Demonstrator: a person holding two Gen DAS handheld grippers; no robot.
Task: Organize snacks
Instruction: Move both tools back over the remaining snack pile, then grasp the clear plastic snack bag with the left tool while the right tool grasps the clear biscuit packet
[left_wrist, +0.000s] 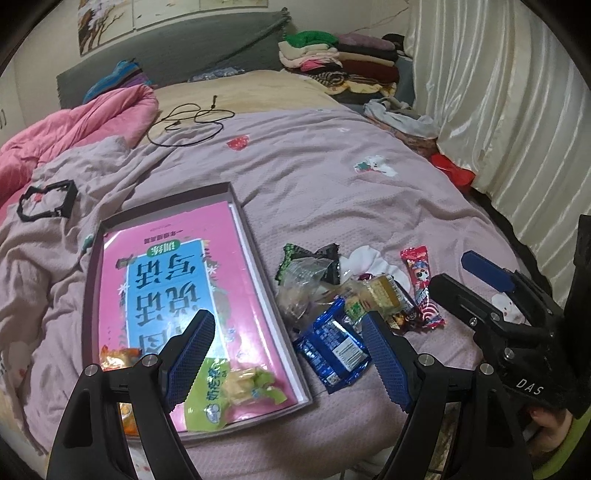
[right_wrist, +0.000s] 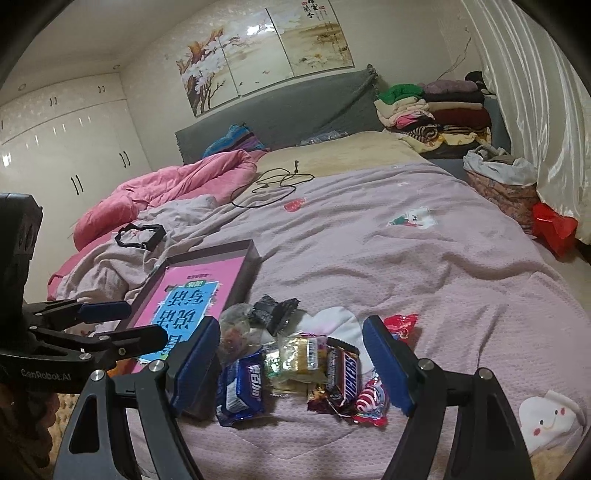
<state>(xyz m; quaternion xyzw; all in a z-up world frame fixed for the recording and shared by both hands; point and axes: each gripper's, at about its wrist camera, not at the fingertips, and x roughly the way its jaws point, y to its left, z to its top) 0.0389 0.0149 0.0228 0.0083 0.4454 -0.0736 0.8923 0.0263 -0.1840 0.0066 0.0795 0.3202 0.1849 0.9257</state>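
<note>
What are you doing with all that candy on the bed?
A person holds a gripper in each hand, sorting snacks into a shallow box on the bed. Two sweets already lie in it, an orange one and a green one. The left gripper and right gripper are both open and empty, near the snack pile beside the box.

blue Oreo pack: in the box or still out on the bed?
Out. The blue Oreo pack lies on the purple bedspread beside the box, in the snack pile; no tongs touch it.
</note>
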